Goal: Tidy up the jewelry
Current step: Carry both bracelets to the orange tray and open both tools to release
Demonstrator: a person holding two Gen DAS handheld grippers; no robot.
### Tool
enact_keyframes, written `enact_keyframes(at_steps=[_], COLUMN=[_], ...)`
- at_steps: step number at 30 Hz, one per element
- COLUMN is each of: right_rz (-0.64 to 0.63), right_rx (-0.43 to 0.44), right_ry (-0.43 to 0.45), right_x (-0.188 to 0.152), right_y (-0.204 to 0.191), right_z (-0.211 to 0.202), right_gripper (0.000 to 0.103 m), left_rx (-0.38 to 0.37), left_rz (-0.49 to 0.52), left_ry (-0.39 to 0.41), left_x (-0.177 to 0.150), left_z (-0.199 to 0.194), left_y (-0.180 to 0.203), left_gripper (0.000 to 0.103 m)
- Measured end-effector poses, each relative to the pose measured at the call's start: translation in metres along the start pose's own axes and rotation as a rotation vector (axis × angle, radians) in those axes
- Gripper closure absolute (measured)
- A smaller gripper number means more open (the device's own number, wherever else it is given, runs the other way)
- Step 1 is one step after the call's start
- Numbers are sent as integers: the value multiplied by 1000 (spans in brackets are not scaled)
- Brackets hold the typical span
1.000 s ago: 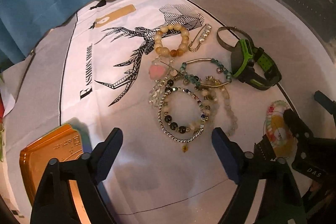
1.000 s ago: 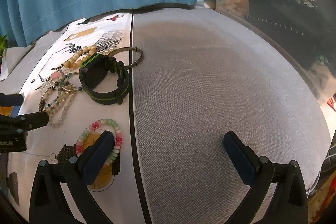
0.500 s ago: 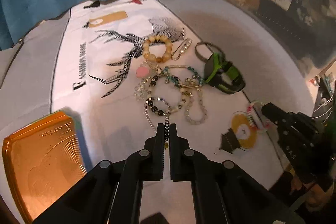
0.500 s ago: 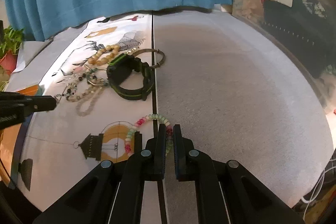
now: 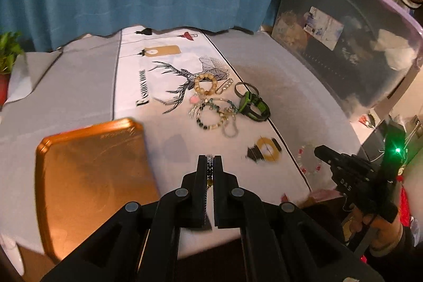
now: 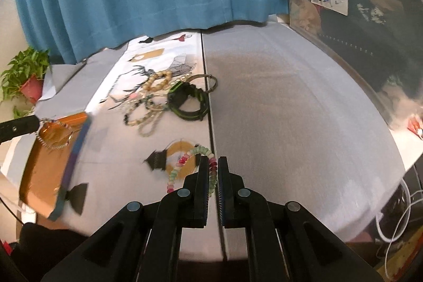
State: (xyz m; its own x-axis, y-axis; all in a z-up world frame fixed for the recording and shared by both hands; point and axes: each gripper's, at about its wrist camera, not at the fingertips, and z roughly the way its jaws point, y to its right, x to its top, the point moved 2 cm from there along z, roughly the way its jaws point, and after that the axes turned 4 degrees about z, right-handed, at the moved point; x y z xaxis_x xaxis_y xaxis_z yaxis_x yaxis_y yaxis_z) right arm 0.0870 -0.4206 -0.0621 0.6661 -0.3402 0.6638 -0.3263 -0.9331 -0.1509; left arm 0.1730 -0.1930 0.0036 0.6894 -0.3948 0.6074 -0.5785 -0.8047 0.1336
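Item, step in hand: two bracelets lifted for stowing. Left gripper (image 5: 210,159) clamped on silver chain bracelet (image 6: 54,135), hanging over orange tin tray (image 5: 90,176). Right gripper (image 6: 213,163) clamped on pastel bead bracelet (image 6: 185,165), above printed cloth (image 5: 158,97). Next, likely: lower into tray, release gently.
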Motion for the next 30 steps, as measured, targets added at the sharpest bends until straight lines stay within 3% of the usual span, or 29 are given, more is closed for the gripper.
enact_keyframes(at_steps=[10,17,22,30], right_rz=[-128,-235,-308,-350], right_rx=[100,186,224,215], right_ry=[-41,-78,-86,-95], right_x=[-63,-107,-128,-135], right_y=[-56,-105,-132,-150], right_z=[-68,-98,-118,-124], right_gripper=[96,96,96,96], left_rx=[100,144,158,151], left_rz=[-24,-81,-104,-106], left_ry=[38,65,88,113], left_x=[-80,-132,-153,-161], left_z=[-87,-123,-139,-146], left_y=[3,-10,-17,-21], left_gripper=[101,101,101,101])
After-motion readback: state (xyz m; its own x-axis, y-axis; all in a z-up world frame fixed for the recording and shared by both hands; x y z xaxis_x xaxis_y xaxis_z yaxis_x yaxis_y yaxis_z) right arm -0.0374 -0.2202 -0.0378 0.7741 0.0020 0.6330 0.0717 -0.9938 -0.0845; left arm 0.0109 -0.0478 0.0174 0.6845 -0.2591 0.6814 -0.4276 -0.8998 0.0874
